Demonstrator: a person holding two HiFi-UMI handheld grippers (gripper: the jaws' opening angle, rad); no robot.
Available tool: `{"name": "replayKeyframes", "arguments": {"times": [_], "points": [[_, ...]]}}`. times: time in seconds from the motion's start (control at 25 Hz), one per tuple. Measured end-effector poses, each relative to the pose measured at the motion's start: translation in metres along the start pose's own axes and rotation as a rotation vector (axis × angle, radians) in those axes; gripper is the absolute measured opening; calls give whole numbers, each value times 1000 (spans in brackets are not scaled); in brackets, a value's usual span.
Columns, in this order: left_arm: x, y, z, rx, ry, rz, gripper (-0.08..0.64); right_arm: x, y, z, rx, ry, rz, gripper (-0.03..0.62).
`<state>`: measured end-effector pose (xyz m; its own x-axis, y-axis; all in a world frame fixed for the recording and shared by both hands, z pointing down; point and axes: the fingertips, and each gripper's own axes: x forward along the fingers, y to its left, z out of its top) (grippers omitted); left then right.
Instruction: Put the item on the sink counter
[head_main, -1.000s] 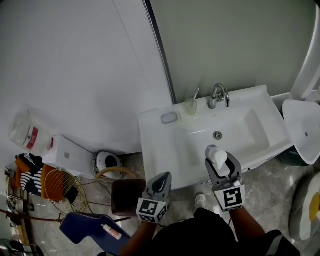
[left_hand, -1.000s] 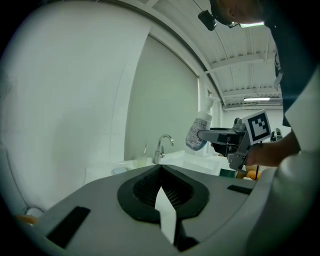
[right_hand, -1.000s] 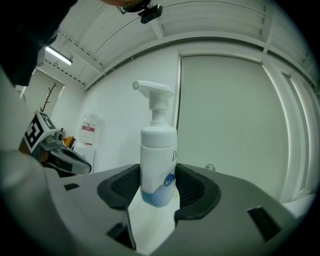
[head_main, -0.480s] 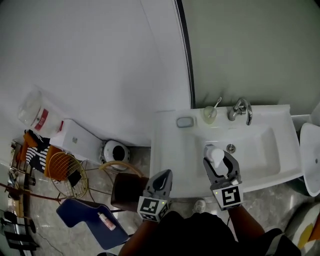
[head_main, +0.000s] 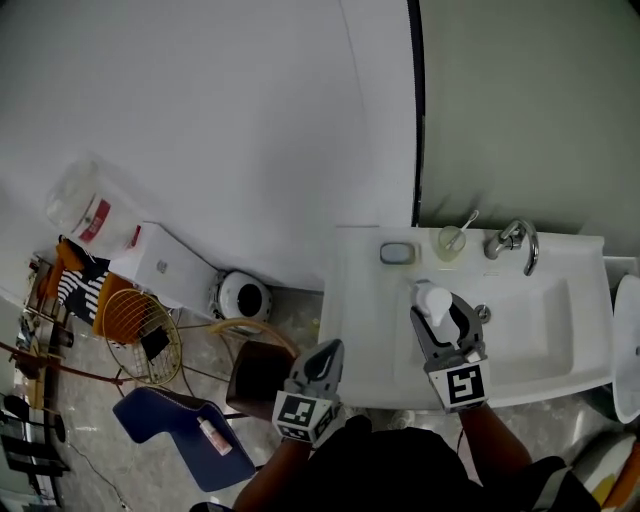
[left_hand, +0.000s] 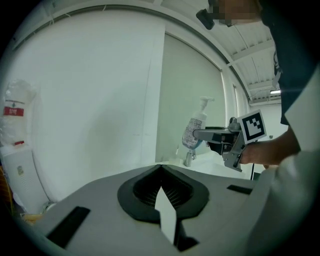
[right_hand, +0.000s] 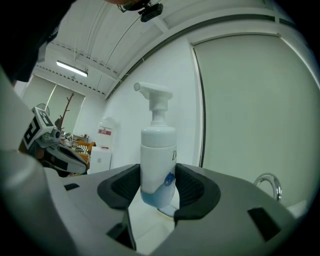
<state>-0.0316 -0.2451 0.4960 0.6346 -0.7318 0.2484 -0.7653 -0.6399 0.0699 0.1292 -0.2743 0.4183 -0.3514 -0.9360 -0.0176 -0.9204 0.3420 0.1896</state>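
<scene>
A white pump bottle (head_main: 433, 302) with blue liquid at its base stands upright between the jaws of my right gripper (head_main: 440, 313), which is shut on it. It hangs over the left rim of the basin in the white sink counter (head_main: 365, 330). In the right gripper view both black pads press the sides of the bottle (right_hand: 157, 160) in the right gripper (right_hand: 157, 176). My left gripper (head_main: 329, 352) is shut and empty, in front of the counter's left front corner. The left gripper view shows the left gripper (left_hand: 161, 168) and, beyond it, the bottle (left_hand: 195, 131).
At the back of the counter are a soap dish (head_main: 397, 254), a cup with a toothbrush (head_main: 452, 240) and a chrome faucet (head_main: 515, 243). On the floor to the left stand a brown stool (head_main: 258, 380), a blue chair (head_main: 170, 430), an orange wire basket (head_main: 135, 335) and a round white appliance (head_main: 243, 297).
The right gripper with the bottle has gone from over the middle of the basin to its left rim, nearer the soap dish. The left gripper stays shut near the counter's front.
</scene>
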Motion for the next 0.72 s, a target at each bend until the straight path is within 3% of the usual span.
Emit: {"name": "replayKeyframes", "arguments": {"times": [0.36,0.56,0.72], "points": [[6,43,13,11,-48,36,14,55,17,-27,30,53,37,233],[4,57,9,-3,-33,59,14,76,35,-53,100,108,59,232],[-2,67,-1,-13,-15,83,14,92,47,-82,68,135,90,232]]}}
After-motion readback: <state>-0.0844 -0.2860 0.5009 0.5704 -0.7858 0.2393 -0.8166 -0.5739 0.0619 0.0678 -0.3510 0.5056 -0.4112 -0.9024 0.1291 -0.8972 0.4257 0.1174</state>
